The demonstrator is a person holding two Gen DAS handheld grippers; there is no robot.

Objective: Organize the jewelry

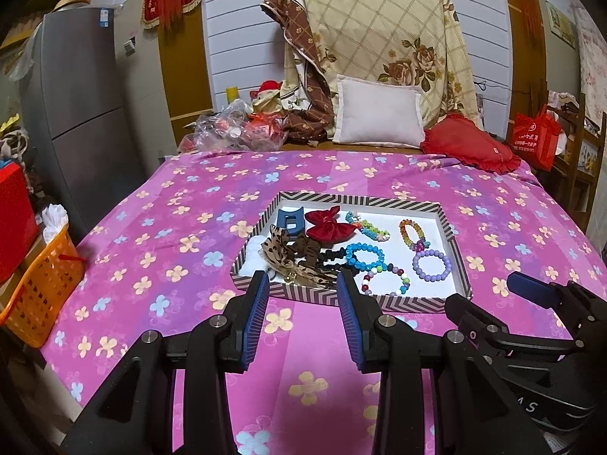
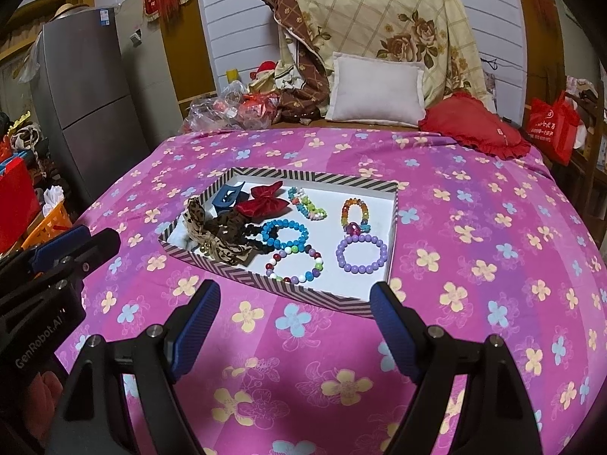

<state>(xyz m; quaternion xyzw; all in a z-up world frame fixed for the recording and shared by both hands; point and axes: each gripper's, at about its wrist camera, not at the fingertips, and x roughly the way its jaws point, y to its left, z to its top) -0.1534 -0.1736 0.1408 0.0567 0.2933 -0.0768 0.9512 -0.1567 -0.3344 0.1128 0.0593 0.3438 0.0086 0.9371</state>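
A shallow striped tray (image 1: 341, 199) (image 2: 315, 176) with a white floor lies on the pink flowered bedspread. In it lie a blue hair claw (image 1: 289, 220), a red velvet bow (image 1: 329, 224) (image 2: 261, 200), leopard-print bows (image 1: 292, 259) (image 2: 218, 235), a black scrunchie (image 1: 335, 257), and several bead bracelets, among them a blue one (image 1: 366, 256) (image 2: 285, 233) and a lilac one (image 1: 432, 264) (image 2: 361, 253). My left gripper (image 1: 302, 284) is open and empty just before the tray's near edge. My right gripper (image 2: 296, 295) is open wider, empty, near the tray's front corner.
An orange basket (image 1: 41, 288) stands at the bed's left edge beside a grey fridge (image 1: 83, 106). A white pillow (image 1: 379, 112), a red cushion (image 1: 466, 144), folded quilts and plastic bags lie at the bed's head. A red bag (image 1: 535, 138) hangs at right.
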